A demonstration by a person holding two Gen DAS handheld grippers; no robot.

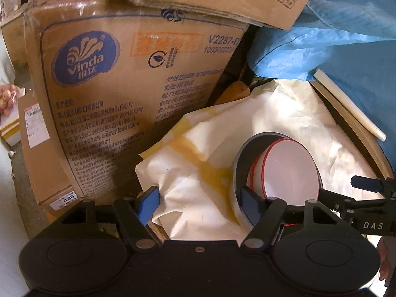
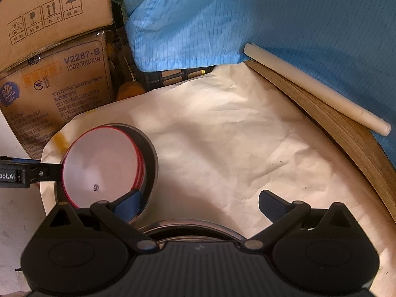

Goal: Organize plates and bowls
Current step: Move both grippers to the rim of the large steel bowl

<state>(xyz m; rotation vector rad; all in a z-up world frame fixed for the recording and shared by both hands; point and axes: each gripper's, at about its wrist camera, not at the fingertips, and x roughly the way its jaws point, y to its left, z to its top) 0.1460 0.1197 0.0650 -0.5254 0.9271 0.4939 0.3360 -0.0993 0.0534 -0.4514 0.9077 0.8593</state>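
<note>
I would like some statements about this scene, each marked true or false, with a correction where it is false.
1. The red-rimmed plates sit inside the grey bowl. True.
2. The white paper under the bowl is green. False: it is cream-white with yellow tape.
3. A blue cloth lies behind the paper. True.
4. The cardboard box stands on the paper. False: it stands beside it.
5. The right gripper has its jaws clamped on a spoon. False: they are open and hold nothing.
</note>
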